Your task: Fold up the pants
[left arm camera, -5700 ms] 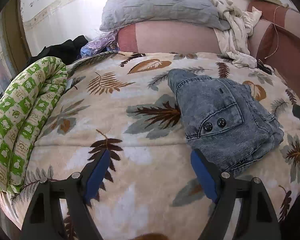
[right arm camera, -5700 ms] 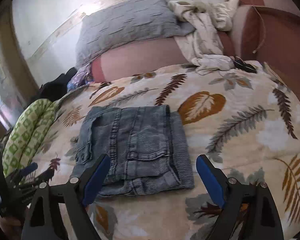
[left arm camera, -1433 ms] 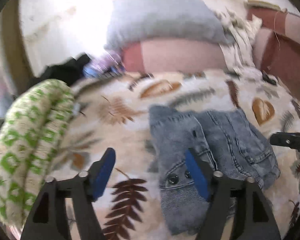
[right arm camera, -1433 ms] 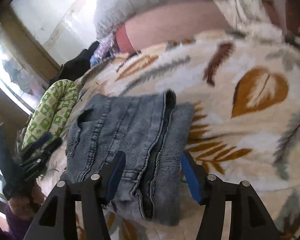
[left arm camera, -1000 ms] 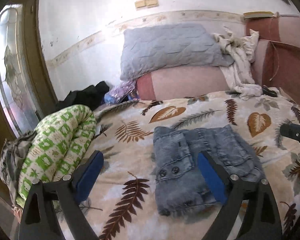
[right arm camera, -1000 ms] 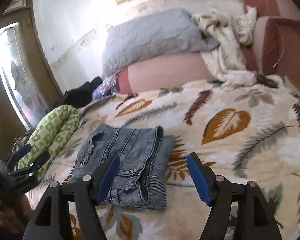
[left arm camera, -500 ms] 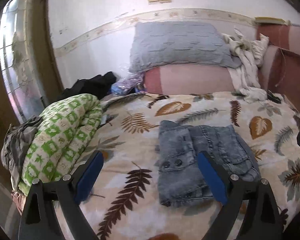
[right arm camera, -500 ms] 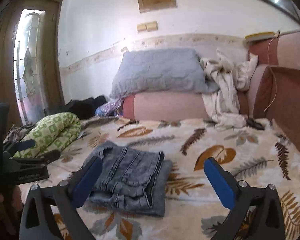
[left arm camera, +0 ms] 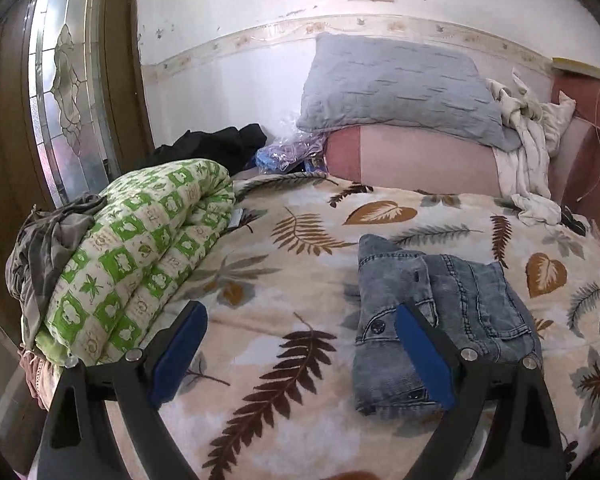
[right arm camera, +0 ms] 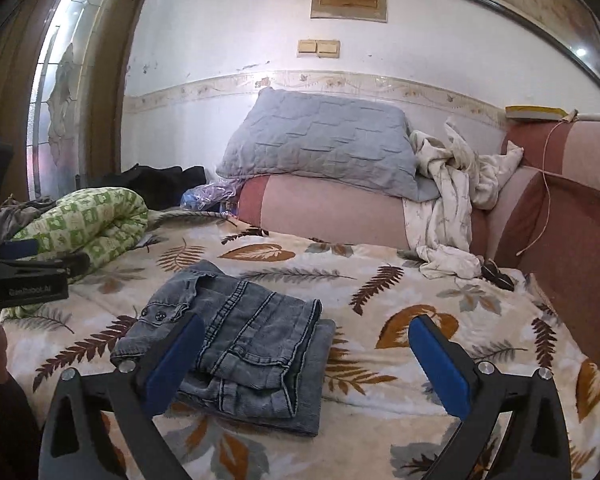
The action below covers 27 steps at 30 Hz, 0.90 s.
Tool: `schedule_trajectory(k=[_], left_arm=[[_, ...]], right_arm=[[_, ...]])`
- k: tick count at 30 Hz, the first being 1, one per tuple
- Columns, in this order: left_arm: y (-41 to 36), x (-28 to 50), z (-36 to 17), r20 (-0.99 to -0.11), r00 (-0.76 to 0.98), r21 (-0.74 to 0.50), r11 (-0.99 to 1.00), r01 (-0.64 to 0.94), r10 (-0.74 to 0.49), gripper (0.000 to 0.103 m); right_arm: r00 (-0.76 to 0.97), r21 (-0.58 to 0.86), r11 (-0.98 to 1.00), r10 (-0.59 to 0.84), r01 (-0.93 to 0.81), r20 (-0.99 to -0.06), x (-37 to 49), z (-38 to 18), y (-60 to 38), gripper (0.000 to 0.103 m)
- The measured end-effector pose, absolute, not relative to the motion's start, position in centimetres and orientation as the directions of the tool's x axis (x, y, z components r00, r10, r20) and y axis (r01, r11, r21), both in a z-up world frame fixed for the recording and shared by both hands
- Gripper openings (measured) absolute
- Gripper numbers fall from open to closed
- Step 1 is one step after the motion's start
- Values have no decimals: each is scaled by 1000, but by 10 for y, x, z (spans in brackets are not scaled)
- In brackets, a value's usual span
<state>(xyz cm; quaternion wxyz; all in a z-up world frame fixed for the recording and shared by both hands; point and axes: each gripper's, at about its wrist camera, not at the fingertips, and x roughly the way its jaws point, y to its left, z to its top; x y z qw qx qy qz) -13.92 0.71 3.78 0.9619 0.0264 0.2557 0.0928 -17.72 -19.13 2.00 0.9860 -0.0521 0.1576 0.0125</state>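
The grey-blue denim pants (left arm camera: 440,312) lie folded into a compact stack on the leaf-print bedspread (left arm camera: 284,280); they also show in the right wrist view (right arm camera: 240,340). My left gripper (left arm camera: 300,348) is open and empty, held above the bed, near and left of the pants. My right gripper (right arm camera: 304,360) is open and empty, held back from the pants, which lie ahead by its left finger. The left gripper also shows at the left edge of the right wrist view (right arm camera: 32,268).
A rolled green-and-white quilt (left arm camera: 140,264) lies at the bed's left edge with grey cloth on it. A grey pillow (right arm camera: 324,148) and white crumpled cloth (right arm camera: 456,192) rest on the pink headboard cushion. A wooden door with glass (left arm camera: 60,100) stands left.
Both grippers have pulled back and up from the folded pants, opening wider. The pants stay folded on the bed.
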Motion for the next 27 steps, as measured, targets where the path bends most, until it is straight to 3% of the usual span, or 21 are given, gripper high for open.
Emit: schedule_trajectory(k=[27], left_arm=[[24,-127,18,-539,821,73,981,-177,188,95]], right_arm=[[936,-162,983,30,-92,-351,-172,9,-152,103]])
